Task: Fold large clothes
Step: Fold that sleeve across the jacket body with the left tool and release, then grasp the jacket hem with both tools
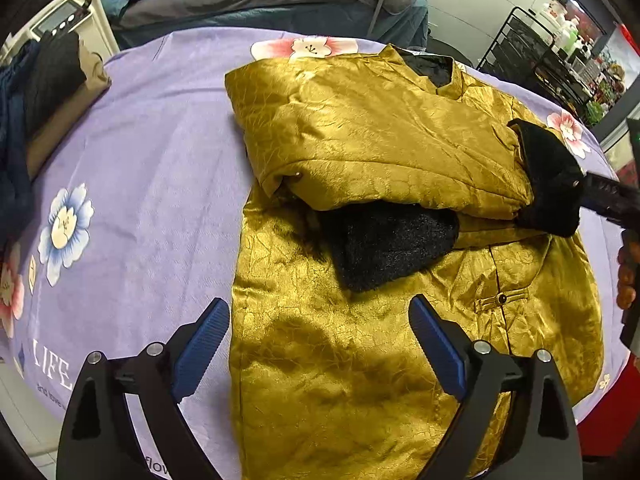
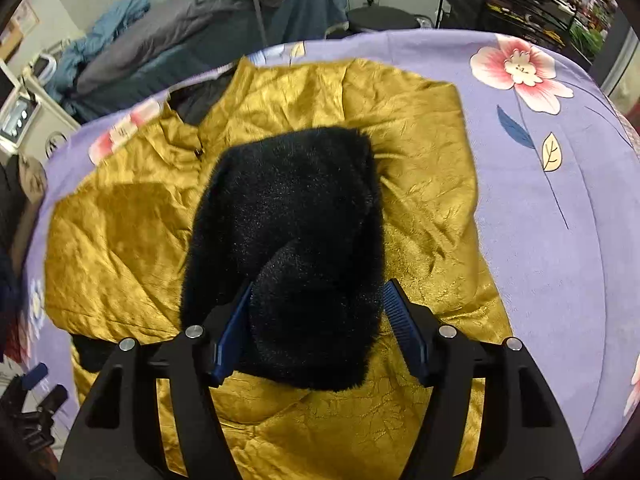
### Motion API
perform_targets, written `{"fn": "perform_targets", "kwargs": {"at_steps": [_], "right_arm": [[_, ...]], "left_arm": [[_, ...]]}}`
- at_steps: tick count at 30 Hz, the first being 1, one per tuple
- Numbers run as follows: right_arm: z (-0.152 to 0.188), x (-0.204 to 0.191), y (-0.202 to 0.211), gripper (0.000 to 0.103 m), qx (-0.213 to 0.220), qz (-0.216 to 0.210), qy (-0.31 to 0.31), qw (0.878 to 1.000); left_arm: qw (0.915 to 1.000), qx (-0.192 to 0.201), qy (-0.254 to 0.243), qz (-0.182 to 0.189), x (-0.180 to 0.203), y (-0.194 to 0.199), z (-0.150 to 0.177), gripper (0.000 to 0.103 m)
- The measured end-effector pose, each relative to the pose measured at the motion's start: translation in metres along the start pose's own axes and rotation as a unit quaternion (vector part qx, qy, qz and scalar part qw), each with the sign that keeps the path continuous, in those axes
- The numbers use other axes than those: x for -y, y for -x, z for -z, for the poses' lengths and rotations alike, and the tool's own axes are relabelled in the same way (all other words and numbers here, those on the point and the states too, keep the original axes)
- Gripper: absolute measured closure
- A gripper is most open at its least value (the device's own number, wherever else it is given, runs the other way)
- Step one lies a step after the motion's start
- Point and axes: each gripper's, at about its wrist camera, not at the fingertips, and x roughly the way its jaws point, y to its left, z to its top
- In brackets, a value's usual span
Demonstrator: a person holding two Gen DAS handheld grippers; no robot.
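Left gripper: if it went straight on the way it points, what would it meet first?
Most likely the shiny gold padded jacket spread on the lilac flowered cloth; the open left gripper holds nothing, though depth is unclear.

Glossy crinkled gold jacket [image 1: 380, 140] (black fur cuff [image 2: 296, 240]), matt cloth [image 1: 160, 160].

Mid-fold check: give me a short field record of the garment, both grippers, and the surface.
garment: gold satin padded jacket with black fur cuffs, lying on the surface, both sleeves folded across the front
left gripper: open, over the jacket's lower part, holding nothing
right gripper: black fur cuff between its jaws, right pad clear of the fur, so not clamped
surface: lilac floral cloth
side items: folded dark clothes at far left edge
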Motion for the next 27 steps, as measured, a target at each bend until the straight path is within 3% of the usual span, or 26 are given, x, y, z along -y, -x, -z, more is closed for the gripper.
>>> {"fn": "perform_targets", "kwargs": {"at_steps": [10, 21, 27], "right_arm": [[0.035, 0.013, 0.017, 0.032, -0.009, -0.001, -0.004, 1.0], [0.099, 0.031, 0.01, 0.032, -0.063, 0.012, 0.004, 0.998], [0.119, 0.024, 0.007, 0.032, -0.077, 0.017, 0.046, 0.996]], "left_arm": [[0.9997, -0.01, -0.021, 0.001, 0.009, -0.005, 0.003, 0.012], [0.9992, -0.037, -0.016, 0.005, -0.002, -0.016, 0.017, 0.011], [0.9979, -0.049, -0.034, 0.024, -0.008, -0.018, 0.028, 0.011]]}}
